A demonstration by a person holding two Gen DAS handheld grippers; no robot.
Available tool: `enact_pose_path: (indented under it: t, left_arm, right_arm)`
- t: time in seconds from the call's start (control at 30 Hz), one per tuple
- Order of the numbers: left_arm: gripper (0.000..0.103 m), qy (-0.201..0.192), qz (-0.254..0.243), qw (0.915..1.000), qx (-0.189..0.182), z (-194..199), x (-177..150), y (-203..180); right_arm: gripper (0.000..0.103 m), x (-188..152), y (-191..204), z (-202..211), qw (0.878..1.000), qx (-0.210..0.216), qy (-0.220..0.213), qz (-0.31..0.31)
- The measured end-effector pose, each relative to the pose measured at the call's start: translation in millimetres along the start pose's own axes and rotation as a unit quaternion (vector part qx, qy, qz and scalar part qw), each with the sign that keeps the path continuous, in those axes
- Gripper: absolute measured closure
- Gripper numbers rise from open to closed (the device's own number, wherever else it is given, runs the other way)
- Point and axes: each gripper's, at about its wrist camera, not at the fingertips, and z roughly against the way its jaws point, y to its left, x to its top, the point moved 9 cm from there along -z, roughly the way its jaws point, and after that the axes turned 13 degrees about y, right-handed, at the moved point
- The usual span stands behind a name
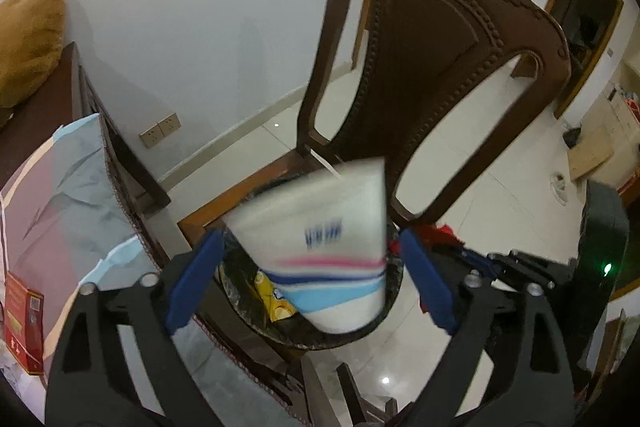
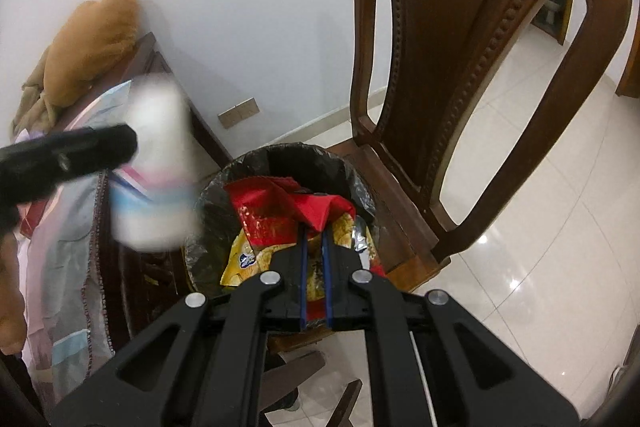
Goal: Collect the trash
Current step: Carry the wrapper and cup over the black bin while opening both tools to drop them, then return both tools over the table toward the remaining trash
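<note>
Your left hand-held gripper (image 1: 308, 279) stands spread wide. The paper cup (image 1: 320, 247) sits between its blue pads (image 1: 194, 279), blurred, with a gap showing on both sides, so nothing presses on it. The cup looks to be in free fall, just above the bin (image 1: 240, 291) and over the bin's 9 o'clock rim in the right wrist view.

Your right hand-held gripper (image 2: 314, 239) is pressed together, pinching a red wrapper (image 2: 320, 211) over the bin mouth. More red and yellow snack packets (image 2: 252, 251) already lie inside the black liner.

Risks, as judged:
- The cup is off-centre toward the bin's 9 o'clock edge. It could strike the rim and bounce out toward the cloth-covered surface (image 1: 72, 195) or the floor (image 1: 500, 195).
- The bin looks fairly full, so the cup may perch on the packets and roll off.
- The wooden chair (image 2: 460, 67) stands just beside the bin at 2 o'clock; a swing of your right hand could clip it.
- The red wrapper is gripped by a corner and could slip before you are centred.

Writing: the cup carries blue print above pink and blue stripes, too blurred to read. A red box (image 1: 24, 331) at 8 o'clock in the left view has gold lettering, illegible.
</note>
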Motion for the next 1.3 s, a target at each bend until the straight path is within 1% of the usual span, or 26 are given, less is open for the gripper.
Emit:
enact_pose_path:
  t: [0.1, 0.2, 0.33, 0.5, 0.53, 0.57, 0.6, 0.63, 0.67, 0.7, 0.77, 0.8, 0.83, 0.87, 0.9, 0.93, 1.0, 1.03, 1.1, 1.13, 1.17, 1.23, 1.3]
  left_arm:
    - [0.010, 0.001, 0.018, 0.9997, -0.017, -0.6, 8.4, 1.6]
    - [0.010, -0.004, 0.030, 0.9994, -0.017, 4.6, 13.3, 7.9]
    - [0.010, -0.036, 0.047, 0.9981, -0.017, 33.4, 12.3, 23.5]
    - [0.010, -0.070, 0.079, 0.9942, -0.019, 70.9, 3.0, 50.4]
    - [0.010, -0.078, 0.087, 0.9931, -0.009, 81.1, -1.7, 58.2]
    - [0.010, -0.082, 0.095, 0.9921, 0.010, 89.2, -7.1, 66.7]
    - [0.010, -0.080, 0.109, 0.9896, 0.050, 98.5, -15.7, 78.9]
    - [0.010, -0.083, 0.120, 0.9859, 0.082, 106.8, -22.9, 87.5]
    - [0.010, -0.095, 0.127, 0.9810, 0.111, 118.8, -31.7, 95.2]
    - [0.010, -0.112, 0.126, 0.9765, 0.135, 132.9, -41.8, 101.2]
    - [0.008, -0.125, 0.119, 0.9701, 0.170, 152.8, -59.8, 111.1]
    - [0.007, -0.130, 0.120, 0.9673, 0.182, 160.7, -68.7, 116.9]
    - [0.007, -0.134, 0.126, 0.9636, 0.194, 169.2, -79.6, 125.8]
    - [0.007, -0.136, 0.136, 0.9604, 0.202, 175.7, -90.3, 135.8]
    - [0.007, -0.136, 0.147, 0.9576, 0.207, 181.1, -101.9, 147.1]
    - [0.007, -0.136, 0.159, 0.9539, 0.215, 185.4, -111.2, 157.0]
    - [0.007, -0.144, 0.193, 0.9388, 0.246, 200.2, -136.9, 186.9]
    - [0.007, -0.146, 0.206, 0.9332, 0.255, 205.9, -146.5, 198.0]
    - [0.007, -0.152, 0.253, 0.9167, 0.270, 222.0, -175.5, 233.3]
    - [0.007, -0.154, 0.272, 0.9090, 0.275, 228.8, -187.1, 249.0]
    - [0.007, -0.155, 0.296, 0.8990, 0.284, 235.0, -200.1, 264.5]
    - [0.007, -0.155, 0.331, 0.8848, 0.289, 242.8, -220.8, 289.2]
    - [0.007, -0.148, 0.355, 0.8761, 0.291, 243.7, -239.9, 308.9]
  right_arm:
    - [0.096, 4.4, 4.1, -5.6, 1.000, 0.003, 0.003, 0.002]
    - [0.096, 6.4, 8.5, -9.1, 1.000, 0.006, 0.004, 0.005]
    - [0.096, 8.3, 22.2, -12.3, 1.000, 0.008, 0.005, 0.016]
    - [0.096, 11.6, 42.9, -9.1, 0.999, 0.010, 0.003, 0.031]
    - [0.096, 12.9, 47.4, -7.4, 0.999, 0.009, 0.002, 0.035]
    - [0.096, 14.2, 51.3, -6.6, 0.999, 0.006, 0.000, 0.039]
    - [0.096, 15.9, 55.5, -5.9, 0.999, -0.001, -0.003, 0.045]
    - [0.095, 17.6, 58.1, -6.3, 0.999, -0.008, -0.006, 0.051]
    - [0.095, 19.6, 61.8, -6.5, 0.998, -0.020, -0.008, 0.057]
    - [0.093, 21.3, 65.9, -8.9, 0.998, -0.031, -0.007, 0.061]
    - [0.088, 24.4, 73.1, -13.0, 0.998, -0.032, -0.002, 0.062]
    - [0.083, 25.1, 76.0, -13.5, 0.998, -0.031, 0.000, 0.062]
    - [0.075, 26.2, 81.1, -12.9, 0.998, -0.030, -0.001, 0.063]
    - [0.069, 27.2, 85.4, -10.5, 0.998, -0.031, -0.004, 0.063]
    - [0.059, 28.6, 91.2, -6.0, 0.998, -0.031, -0.011, 0.062]
    - [0.055, 29.3, 95.1, -1.8, 0.998, -0.029, -0.017, 0.062]
    - [0.055, 30.6, 111.7, 12.1, 0.996, -0.029, -0.033, 0.074]
    - [0.055, 30.2, 119.5, 17.3, 0.996, -0.031, -0.039, 0.079]
    - [0.054, 29.7, 141.0, 32.1, 0.993, -0.029, -0.053, 0.097]
    - [0.054, 28.6, 161.7, 42.9, 0.991, -0.024, -0.061, 0.117]
    - [0.053, 27.9, 174.3, 49.8, 0.989, -0.020, -0.066, 0.131]
    - [0.043, 24.7, 215.4, 65.7, 0.982, -0.009, -0.077, 0.173]
    - [0.039, 17.3, 262.8, 75.2, 0.971, 0.002, -0.082, 0.224]
